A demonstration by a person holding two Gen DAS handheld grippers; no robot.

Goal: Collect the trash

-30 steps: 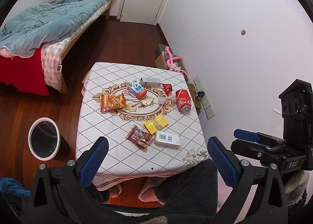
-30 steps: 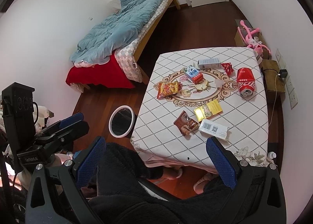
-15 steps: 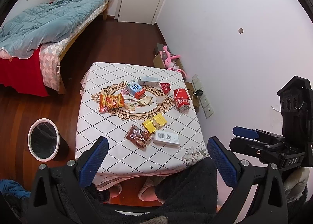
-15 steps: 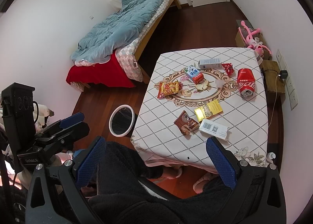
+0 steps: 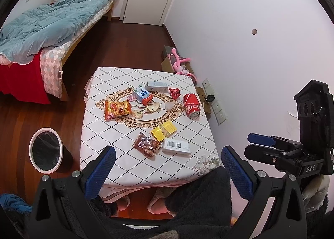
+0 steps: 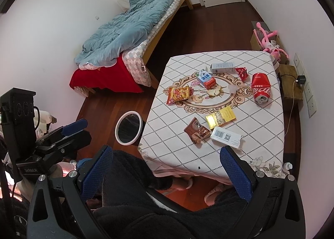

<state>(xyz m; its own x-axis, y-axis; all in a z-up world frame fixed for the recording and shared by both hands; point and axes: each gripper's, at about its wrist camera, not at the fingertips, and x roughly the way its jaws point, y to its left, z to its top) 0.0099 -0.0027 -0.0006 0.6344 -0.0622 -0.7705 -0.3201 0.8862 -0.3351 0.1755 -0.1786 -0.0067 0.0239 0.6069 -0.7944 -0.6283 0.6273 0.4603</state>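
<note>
Trash lies scattered on a quilted white table (image 5: 117, 147): a red can (image 5: 192, 105) on its side, an orange snack bag (image 5: 117, 109), a brown wrapper (image 5: 147, 144), a white barcode box (image 5: 177, 146), yellow packets (image 5: 163, 130) and a blue-red carton (image 5: 143, 95). In the right wrist view I also see the can (image 6: 261, 88) and the brown wrapper (image 6: 197, 130). My left gripper (image 5: 168, 171) and right gripper (image 6: 166, 172) both hang open and hold nothing, high above the near table edge and a dark-robed lap.
A white-rimmed bin (image 5: 45, 151) with a black liner stands on the wood floor left of the table; it shows in the right wrist view too (image 6: 128, 127). A bed (image 5: 48, 21) fills the far left. Boxes and a pink toy (image 5: 179, 63) sit by the right wall.
The left wrist view has drifted slightly, so the table sits a touch higher and further left in it. Nothing on the table has moved, and both grippers stay open.
</note>
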